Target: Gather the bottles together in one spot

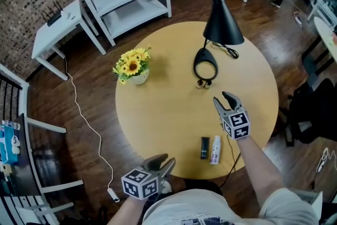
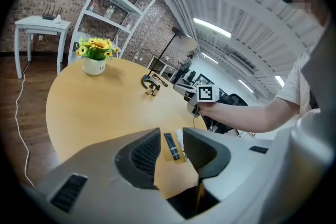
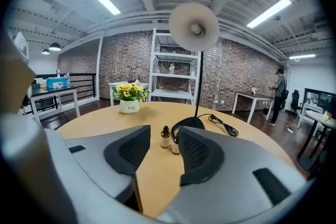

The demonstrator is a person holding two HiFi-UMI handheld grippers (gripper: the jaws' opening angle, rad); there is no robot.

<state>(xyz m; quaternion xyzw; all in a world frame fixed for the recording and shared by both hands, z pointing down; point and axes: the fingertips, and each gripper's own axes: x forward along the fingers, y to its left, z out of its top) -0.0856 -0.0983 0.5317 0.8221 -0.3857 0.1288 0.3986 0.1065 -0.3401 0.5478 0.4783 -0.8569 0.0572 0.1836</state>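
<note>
On the round yellow table (image 1: 158, 124), with 12 o'clock taken as the far edge, a black desk lamp (image 1: 205, 65) stands at 12 o'clock of centre. A pot of yellow flowers (image 1: 134, 67) stands at 10 o'clock.

The right gripper (image 1: 222, 98) hangs over the table at 3 o'clock. Its jaws are apart with nothing between them, and they point toward 12 o'clock. The left gripper (image 1: 164, 160) sits at the rim at 7 o'clock, jaws likewise apart and empty.

A white bottle (image 1: 215, 149) and a black bottle (image 1: 204, 147) lie side by side between 5 and 6 o'clock, near the rim. Two small brown bottles (image 3: 165, 137) stand upright just beside the lamp base, on its 6 o'clock side.
</note>
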